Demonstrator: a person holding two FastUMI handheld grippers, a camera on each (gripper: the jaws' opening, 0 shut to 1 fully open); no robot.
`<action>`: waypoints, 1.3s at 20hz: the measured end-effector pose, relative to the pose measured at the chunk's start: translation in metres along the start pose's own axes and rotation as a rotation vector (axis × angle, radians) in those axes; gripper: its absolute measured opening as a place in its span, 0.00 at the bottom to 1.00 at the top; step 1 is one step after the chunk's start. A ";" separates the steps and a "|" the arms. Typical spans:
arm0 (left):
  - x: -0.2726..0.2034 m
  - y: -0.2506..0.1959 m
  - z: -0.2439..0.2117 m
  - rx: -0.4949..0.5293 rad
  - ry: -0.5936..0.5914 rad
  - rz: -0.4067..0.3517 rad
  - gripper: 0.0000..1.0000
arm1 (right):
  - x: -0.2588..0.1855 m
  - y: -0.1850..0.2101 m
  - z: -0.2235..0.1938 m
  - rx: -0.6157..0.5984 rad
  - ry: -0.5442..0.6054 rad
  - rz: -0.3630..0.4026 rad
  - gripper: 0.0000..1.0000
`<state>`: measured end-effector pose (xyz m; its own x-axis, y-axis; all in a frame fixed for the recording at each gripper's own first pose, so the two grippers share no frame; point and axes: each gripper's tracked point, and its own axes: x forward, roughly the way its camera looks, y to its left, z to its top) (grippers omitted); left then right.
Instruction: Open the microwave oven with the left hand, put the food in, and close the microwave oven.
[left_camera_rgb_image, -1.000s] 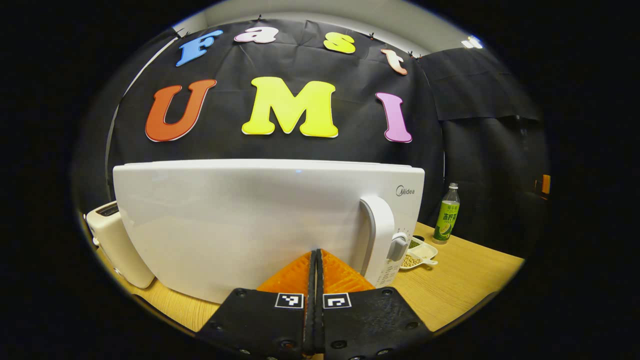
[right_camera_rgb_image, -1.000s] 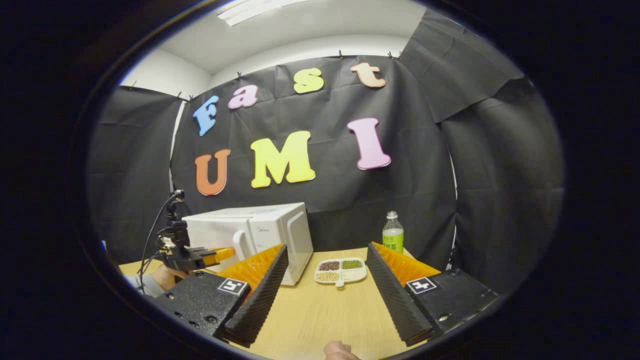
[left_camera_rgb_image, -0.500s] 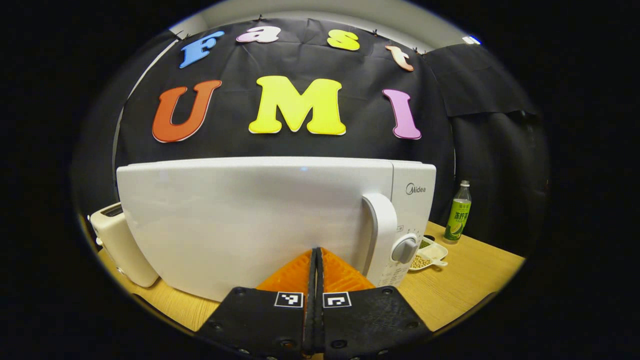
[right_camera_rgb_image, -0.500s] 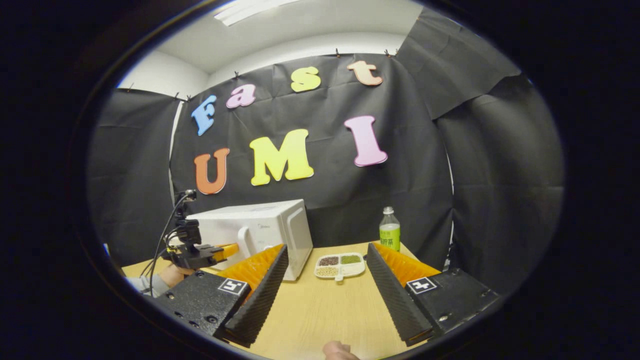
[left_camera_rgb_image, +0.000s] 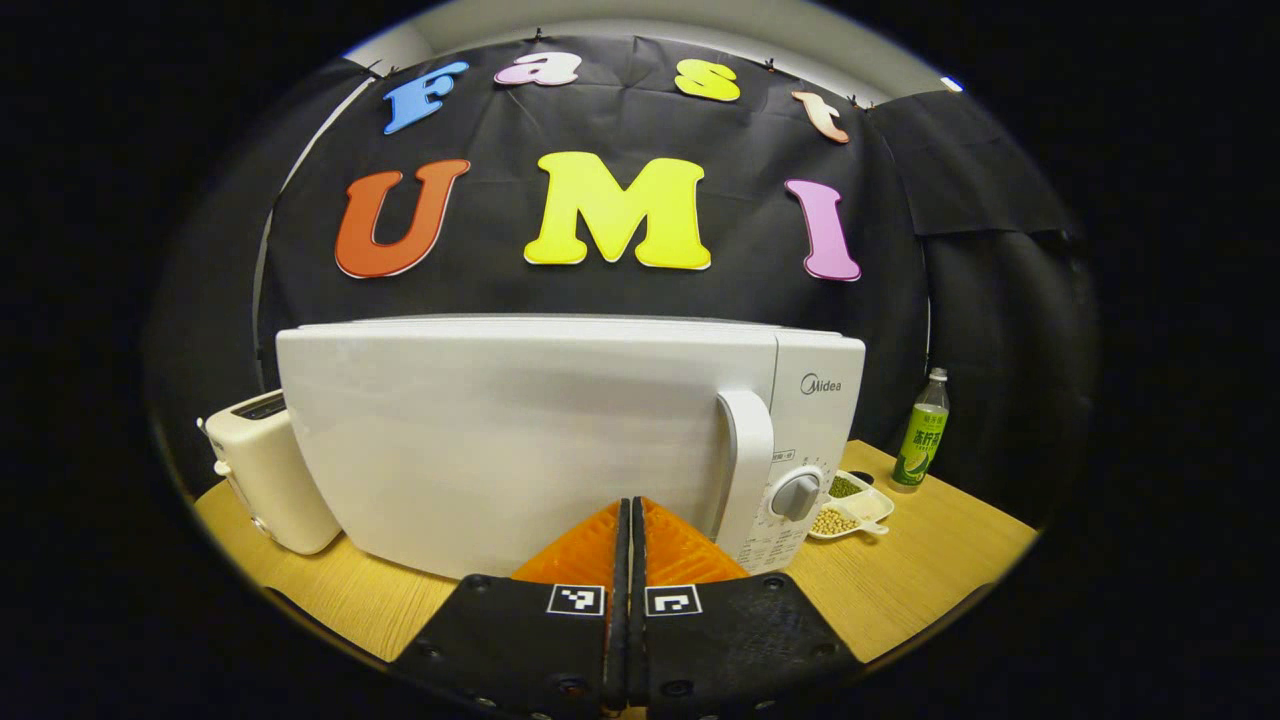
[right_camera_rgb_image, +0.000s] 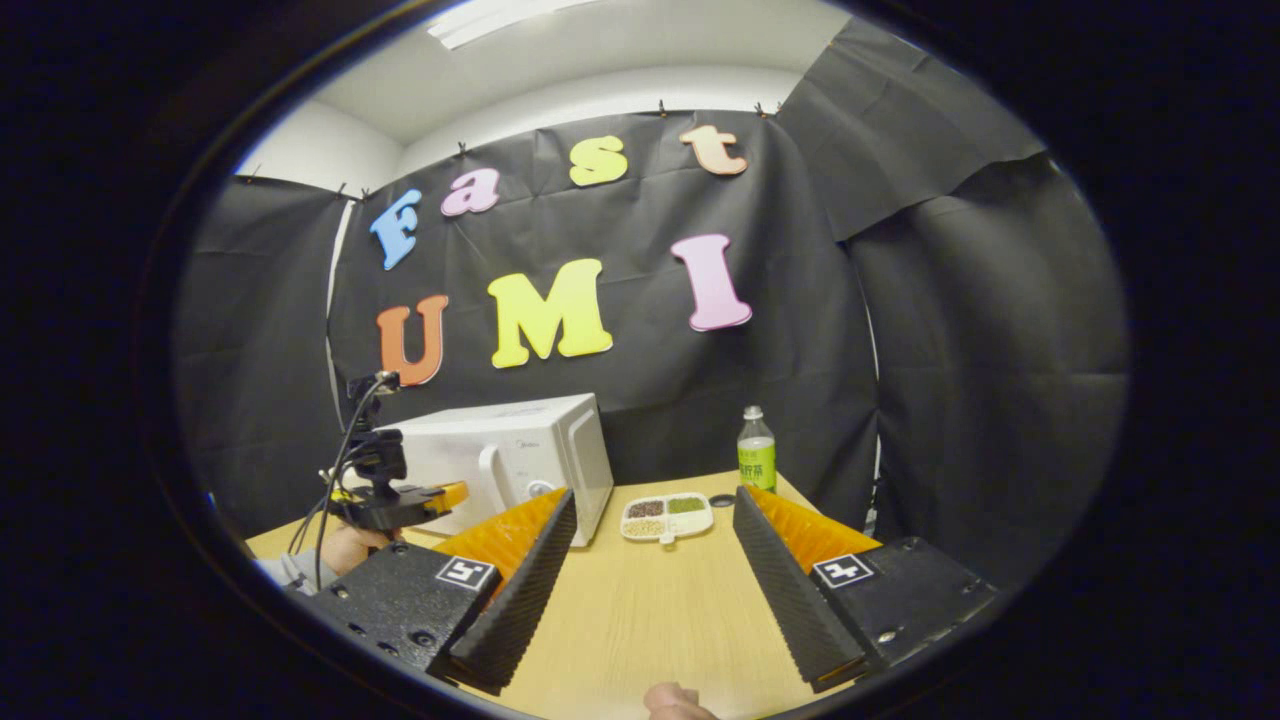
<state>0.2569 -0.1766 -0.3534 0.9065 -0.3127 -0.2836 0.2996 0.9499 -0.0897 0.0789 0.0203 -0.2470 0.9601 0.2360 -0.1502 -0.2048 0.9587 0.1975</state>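
The white microwave (left_camera_rgb_image: 520, 440) stands close in front of me with its door closed, its handle (left_camera_rgb_image: 748, 470) and knob (left_camera_rgb_image: 797, 495) toward the right. My left gripper (left_camera_rgb_image: 627, 505) is shut with nothing in it and points at the lower door, a short way off it. In the right gripper view that left gripper (right_camera_rgb_image: 440, 493) hovers before the microwave (right_camera_rgb_image: 520, 455). The divided white food tray (right_camera_rgb_image: 667, 517) with beans lies on the table beside the microwave. My right gripper (right_camera_rgb_image: 654, 495) is open above the table, with the tray farther ahead.
A cream toaster (left_camera_rgb_image: 265, 470) stands left of the microwave. A green-labelled bottle (right_camera_rgb_image: 756, 462) stands behind the tray. The wooden table (right_camera_rgb_image: 640, 620) stretches under the right gripper. A hand (right_camera_rgb_image: 345, 545) holds the left gripper.
The left gripper has drawn back a little from the microwave front, and the control panel now shows more fully. The right gripper has shifted slightly, so the tray looks farther away.
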 end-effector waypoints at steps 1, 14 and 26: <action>-0.011 0.002 0.000 -0.004 0.012 0.018 0.01 | -0.004 0.000 -0.002 0.000 0.005 -0.004 1.00; -0.191 -0.002 0.032 0.028 0.038 0.118 0.97 | -0.048 0.034 0.028 -0.074 -0.031 -0.007 0.91; -0.350 0.011 0.161 0.018 -0.128 0.150 0.95 | -0.123 0.060 0.144 -0.061 -0.171 -0.056 1.00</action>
<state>-0.0093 -0.0576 -0.1016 0.9715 -0.1666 -0.1684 0.1625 0.9860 -0.0379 -0.0239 0.0257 -0.0770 0.9877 0.1563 0.0087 -0.1561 0.9787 0.1333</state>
